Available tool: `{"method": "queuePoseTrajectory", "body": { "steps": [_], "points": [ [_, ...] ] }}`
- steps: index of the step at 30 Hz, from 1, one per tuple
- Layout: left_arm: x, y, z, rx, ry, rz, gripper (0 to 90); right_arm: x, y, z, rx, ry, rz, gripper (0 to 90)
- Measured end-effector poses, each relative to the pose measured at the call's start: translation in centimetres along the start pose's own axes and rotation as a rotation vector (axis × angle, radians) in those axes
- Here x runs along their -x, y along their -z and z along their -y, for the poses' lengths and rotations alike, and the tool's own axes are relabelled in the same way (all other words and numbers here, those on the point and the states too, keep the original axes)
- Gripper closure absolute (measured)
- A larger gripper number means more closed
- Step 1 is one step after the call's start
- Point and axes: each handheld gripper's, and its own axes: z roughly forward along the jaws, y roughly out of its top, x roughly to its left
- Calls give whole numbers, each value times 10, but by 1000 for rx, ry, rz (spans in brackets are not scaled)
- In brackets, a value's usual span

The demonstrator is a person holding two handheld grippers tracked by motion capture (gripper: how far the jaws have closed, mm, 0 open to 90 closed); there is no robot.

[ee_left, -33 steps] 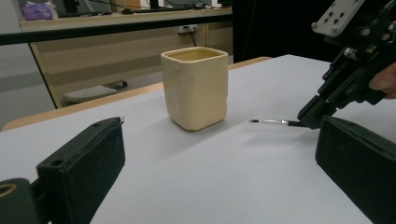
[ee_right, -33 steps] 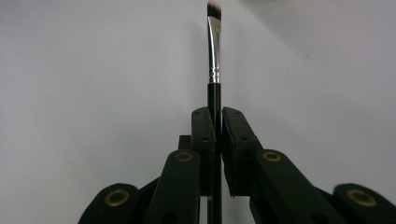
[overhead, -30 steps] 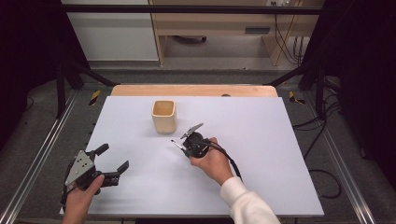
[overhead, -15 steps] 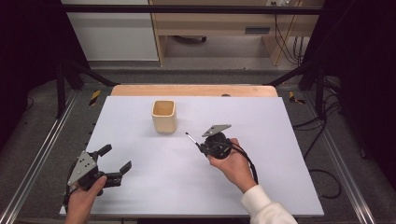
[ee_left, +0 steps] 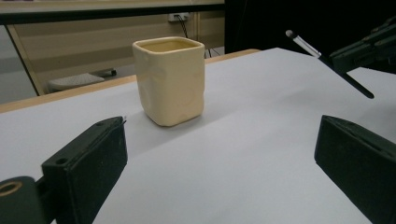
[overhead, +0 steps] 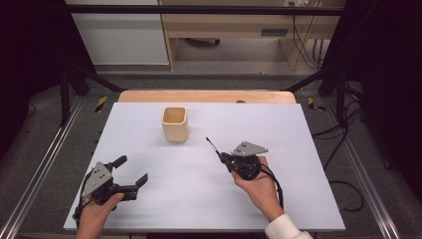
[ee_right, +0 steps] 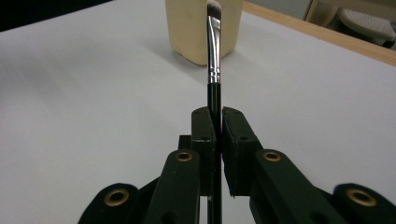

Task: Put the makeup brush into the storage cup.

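**Brush in grip, cup not reached yet**

White tabletop (overhead: 298, 199), wooden edge at the far side, dark lab floor around it. Cream square cup (overhead: 174, 124) stands upright, far-centre, nothing visible inside. Right gripper (overhead: 224, 157) has its jaws pinched on the black handle of a makeup brush (ee_right: 214, 51); bristle end points away from the hand toward the cup, brush clear of the table. Well apart from the cup in the high view. Left gripper (overhead: 132, 173) sits near-left with jaws spread, nothing between them, aimed at the cup.

Step, as I read it: carrying the brush to the cup. Next move: bring it over the rim, tip it vertical, lower in, then release. Watch for nudging the cup.
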Motion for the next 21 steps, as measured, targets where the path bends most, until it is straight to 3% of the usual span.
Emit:
{"method": "queuePoseTrajectory", "body": {
  "steps": [2, 3, 7, 11, 12, 21],
  "points": [
    [3, -3, 0, -11, -10, 0, 22, 0, 0, 3, 31, 8, -2, 838],
    [4, -5, -1, -15, -16, 0, 24, 1, 0, 5, 74, 19, 4, 839],
    [12, -11, -8, -15, -39, 11, 25, 1, 1, 11, 110, 5, 5, 838],
    [24, -16, -22, 3, -48, 25, 27, -2, 6, 13, 156, -12, 4, 838],
    [30, -21, -30, -3, -71, 35, 27, -5, 8, 13, 182, -23, 7, 838],
    [48, -47, -59, -18, -133, 77, 18, -8, 8, 11, 254, -3, 22, 838]
  ]
}}
